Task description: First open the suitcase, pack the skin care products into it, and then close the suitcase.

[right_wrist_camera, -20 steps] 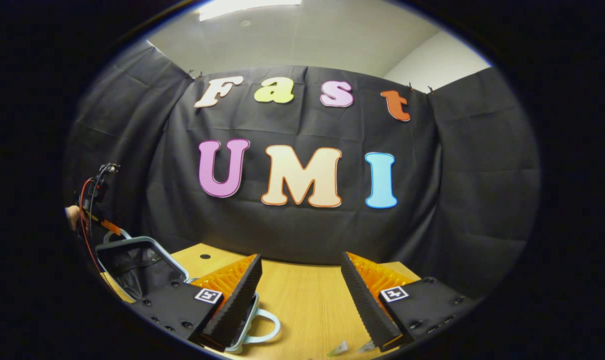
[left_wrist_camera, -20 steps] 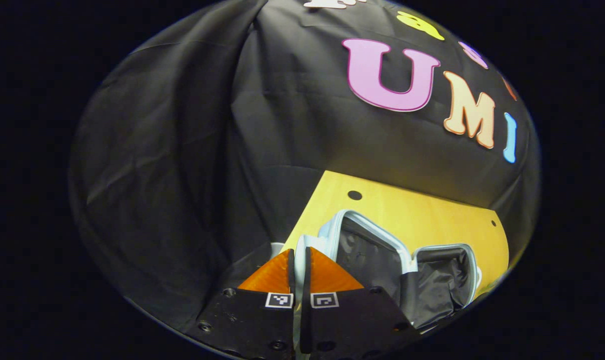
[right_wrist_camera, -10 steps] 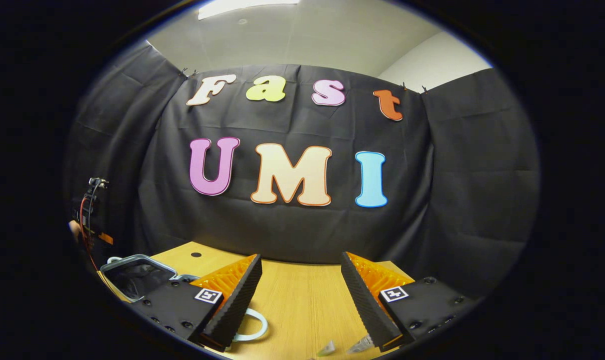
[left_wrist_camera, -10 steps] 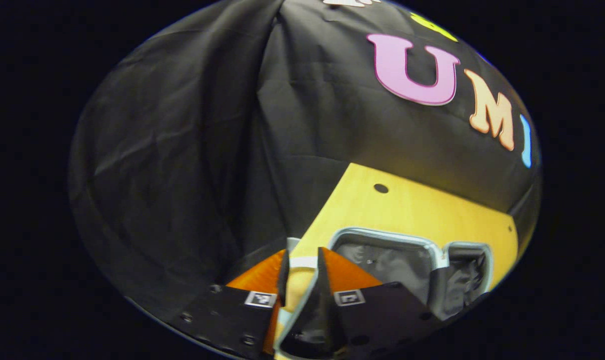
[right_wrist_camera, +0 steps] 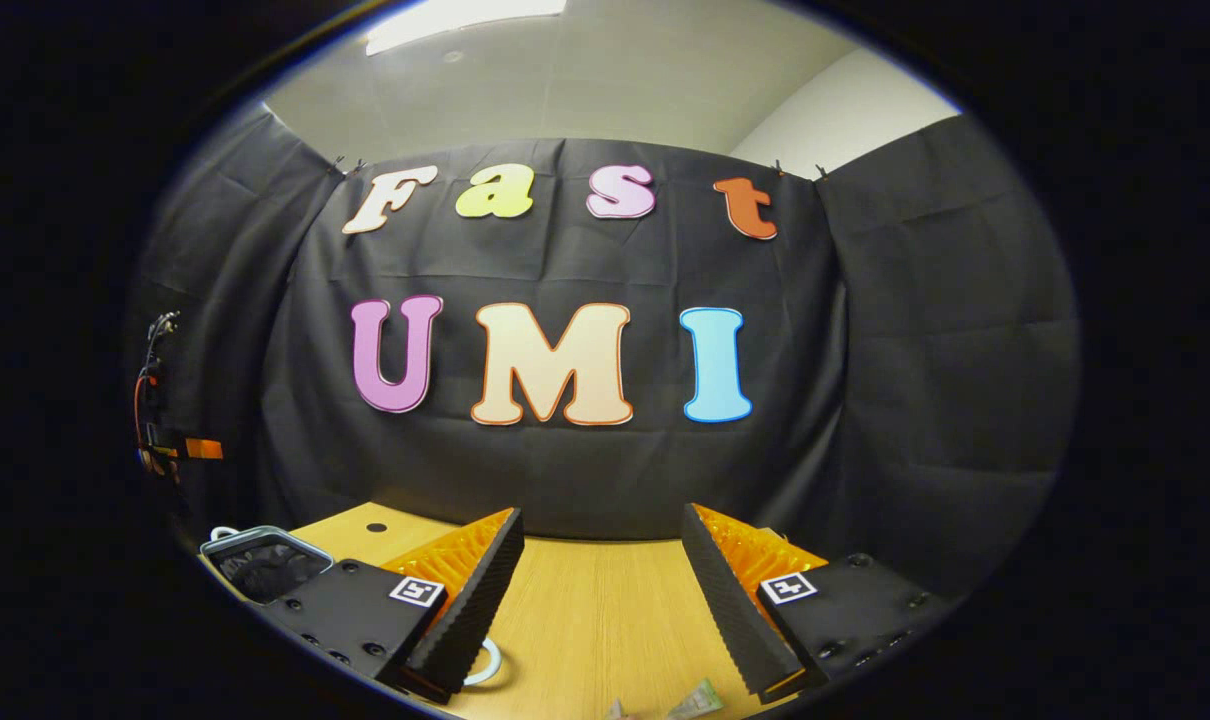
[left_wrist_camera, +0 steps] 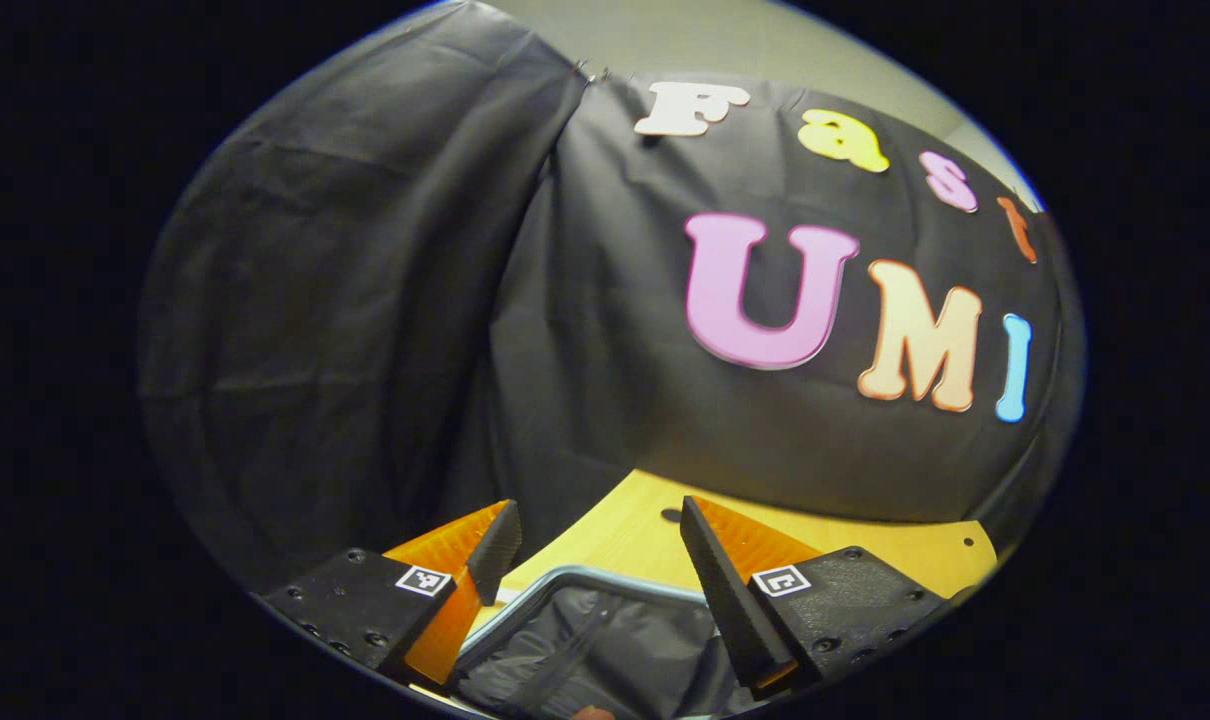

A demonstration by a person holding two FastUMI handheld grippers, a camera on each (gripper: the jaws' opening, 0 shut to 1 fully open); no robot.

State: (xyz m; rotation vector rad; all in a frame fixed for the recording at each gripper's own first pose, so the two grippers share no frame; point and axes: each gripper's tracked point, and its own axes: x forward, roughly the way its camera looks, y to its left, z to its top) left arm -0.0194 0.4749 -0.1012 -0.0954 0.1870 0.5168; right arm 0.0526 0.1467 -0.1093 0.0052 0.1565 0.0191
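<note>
The pale blue-rimmed suitcase with a black fabric lining (left_wrist_camera: 595, 650) lies open on the light wooden table (left_wrist_camera: 645, 530), its lined inside facing up. In the left gripper view its rim curves across the bottom of the picture, just below the left gripper (left_wrist_camera: 597, 545), which hangs over the suitcase with its 2 fingers spread wide and nothing between them. Past the suitcase rim, the table has a small dark round hole (left_wrist_camera: 671, 516) near its far edge, and the black cloth wall (left_wrist_camera: 365, 300) rises just behind the table.

In the right gripper view the same suitcase (right_wrist_camera: 263, 562) sits far to the left on the table (right_wrist_camera: 595, 610), its dark lining showing inside the pale rim. The right gripper (right_wrist_camera: 602, 575) is well apart from the suitcase, to its right, over bare wood, with its 2 fingers wide apart and holding nothing. A pale ring-shaped handle (right_wrist_camera: 485, 665) peeks out beside the gripper's left finger. On the side of the right gripper away from the suitcase, small pale-green packets (right_wrist_camera: 695, 700) lie on the table at the bottom edge, too small to make out further.
</note>
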